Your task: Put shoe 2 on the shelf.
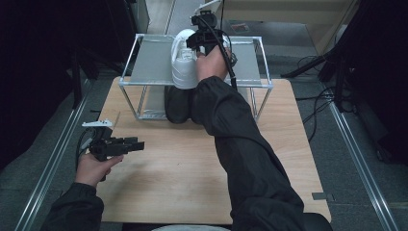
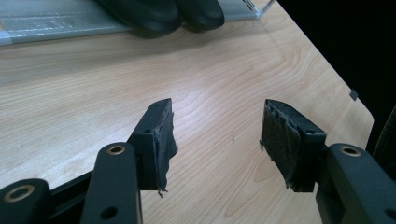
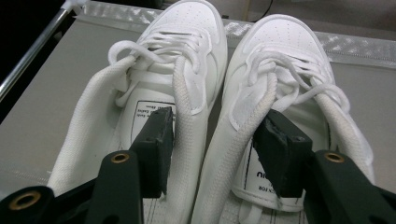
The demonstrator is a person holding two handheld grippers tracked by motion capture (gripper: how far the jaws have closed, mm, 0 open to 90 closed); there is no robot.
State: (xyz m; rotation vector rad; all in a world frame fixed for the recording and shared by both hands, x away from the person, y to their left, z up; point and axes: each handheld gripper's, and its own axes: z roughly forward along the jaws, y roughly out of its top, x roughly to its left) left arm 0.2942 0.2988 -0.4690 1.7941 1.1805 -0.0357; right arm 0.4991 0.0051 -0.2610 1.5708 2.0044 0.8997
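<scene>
A pair of white sneakers (image 3: 219,93) stands side by side on the top shelf of a metal-framed rack (image 1: 149,62), toes pointing away from the person, inner sides touching or nearly so. The right gripper (image 3: 212,140) sits over the heel end of the pair: one jaw is inside the opening of the left-hand shoe (image 3: 159,84), the other inside the opening of the right-hand shoe (image 3: 285,79), with the two adjoining padded collars between them. Its jaws stand apart and the pads do not press on the collars. In the high view, the right gripper (image 1: 206,39) is at the sneakers on the rack, its cable trailing back over the hand.

Under that shelf, on the rack's lower level, a pair of dark shoes (image 1: 179,103) pokes out toward the person. The rack stands at the far end of a wooden worktop (image 1: 183,168). Well short of the rack, over the worktop's near left part, the left gripper (image 1: 137,144) is held level, its jaws wide apart with nothing between them.
</scene>
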